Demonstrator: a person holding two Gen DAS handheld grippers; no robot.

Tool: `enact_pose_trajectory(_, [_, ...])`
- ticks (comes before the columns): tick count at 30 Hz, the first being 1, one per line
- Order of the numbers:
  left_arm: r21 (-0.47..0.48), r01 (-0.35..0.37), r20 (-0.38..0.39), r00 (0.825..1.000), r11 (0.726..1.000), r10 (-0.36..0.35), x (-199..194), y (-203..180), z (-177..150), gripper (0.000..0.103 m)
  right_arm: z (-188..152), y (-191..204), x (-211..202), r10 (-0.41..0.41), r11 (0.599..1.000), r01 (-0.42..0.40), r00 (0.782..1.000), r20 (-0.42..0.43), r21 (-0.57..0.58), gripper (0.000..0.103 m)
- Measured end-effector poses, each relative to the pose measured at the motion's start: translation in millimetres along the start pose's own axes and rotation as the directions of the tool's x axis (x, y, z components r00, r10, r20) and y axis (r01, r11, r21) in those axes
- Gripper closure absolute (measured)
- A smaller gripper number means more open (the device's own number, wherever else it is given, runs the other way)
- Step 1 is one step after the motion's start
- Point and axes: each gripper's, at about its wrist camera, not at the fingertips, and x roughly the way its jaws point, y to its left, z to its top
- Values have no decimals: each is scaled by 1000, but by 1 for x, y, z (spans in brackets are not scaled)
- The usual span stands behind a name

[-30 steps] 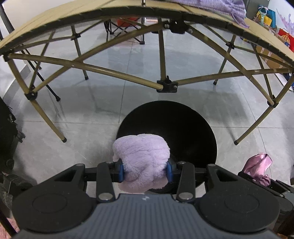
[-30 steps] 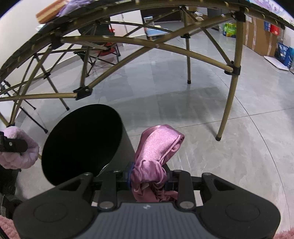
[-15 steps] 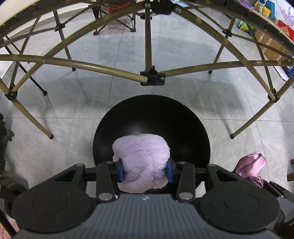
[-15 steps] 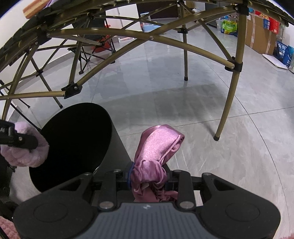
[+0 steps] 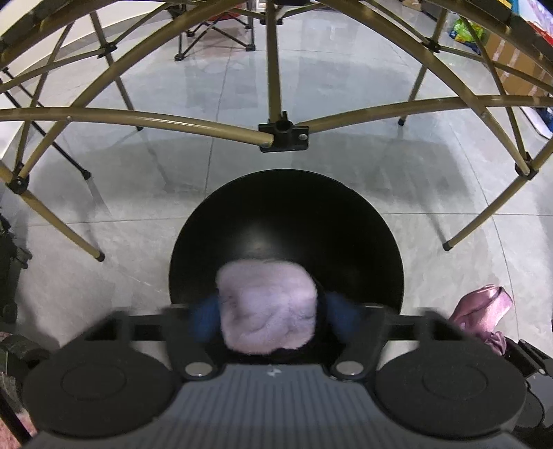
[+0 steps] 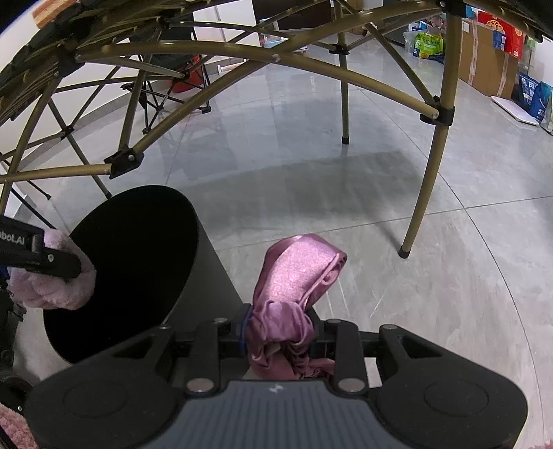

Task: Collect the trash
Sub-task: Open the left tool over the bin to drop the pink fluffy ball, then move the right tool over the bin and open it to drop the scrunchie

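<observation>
Both grippers angled down | left gripper (image 5: 268, 311) opening over bin (image 5: 287, 207)

Grey tiled floor under a folding frame

Glossy grey floor (image 6: 345, 193) tiles reflect soft light; tan metal frame (image 5: 138, 117) legs with black joints cross overhead. A folding chair (image 5: 214, 31) stands beyond by the white wall (image 6: 20, 55); cardboard boxes (image 6: 484, 62) and bags sit at right.
</observation>
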Motion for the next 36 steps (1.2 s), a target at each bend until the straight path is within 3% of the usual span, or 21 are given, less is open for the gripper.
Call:
enact_pose_trajectory(1, [-5,-2,1,1000,1000,2,-1,1,1,0,0,0,0,0,1000,0,1000,1,-1,74])
enact_pose_trajectory(36, [27,-46,87,995,999,44,-30,15,-19,0,-7,12,-31,-3,998,5,999,35,-64,74])
